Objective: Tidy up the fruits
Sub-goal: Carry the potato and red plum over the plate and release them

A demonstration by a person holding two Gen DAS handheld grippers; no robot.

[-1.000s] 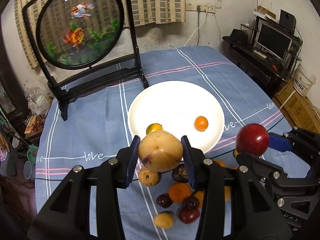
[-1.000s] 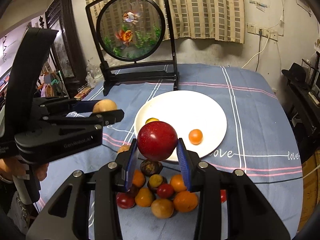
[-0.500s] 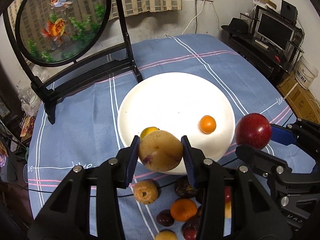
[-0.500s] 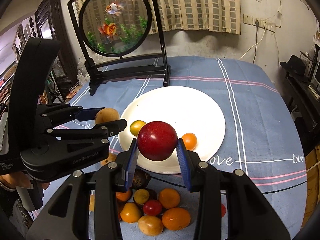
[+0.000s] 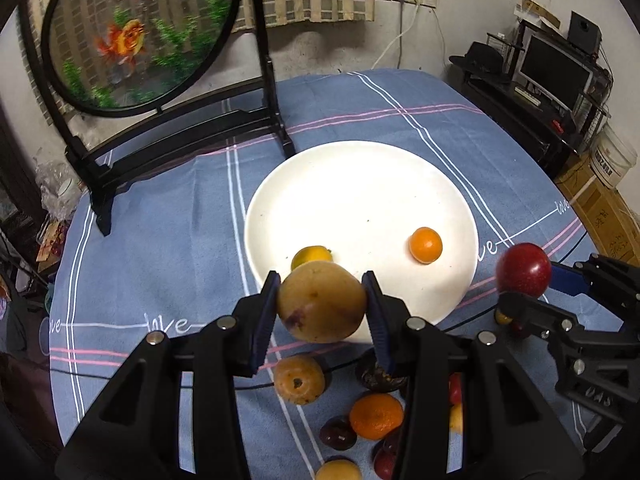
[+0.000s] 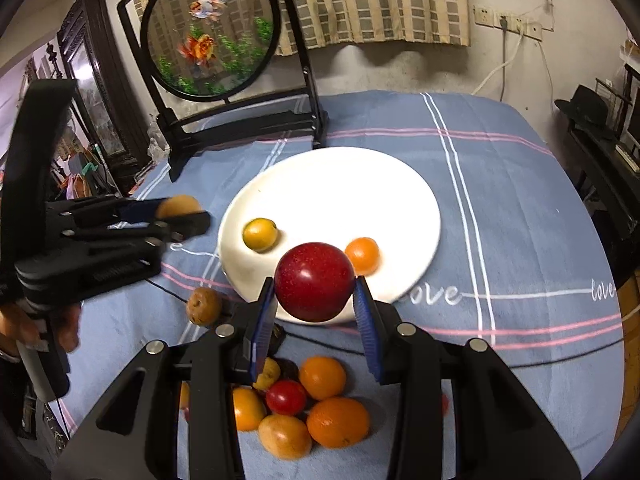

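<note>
Tan, round fruit clamped in your left gripper and glossy red plum in your right gripper, you are carrying both over the white round plate at frame centre, needing lowering before release.

Bare plate centre beyond two fruits

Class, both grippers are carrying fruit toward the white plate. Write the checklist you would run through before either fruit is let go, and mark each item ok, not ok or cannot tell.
1. Left gripper shut on the tan fruit, a pad on each side: ok.
2. Right gripper shut on the red fruit: ok.
3. White plate has bare room for both: ok.
4. Landing spots clear of the yellow fruit and small orange fruit already on the plate: cannot tell.
5. Fruit low enough to release without rolling: cannot tell.
6. The two grippers are apart from each other: ok.
</note>
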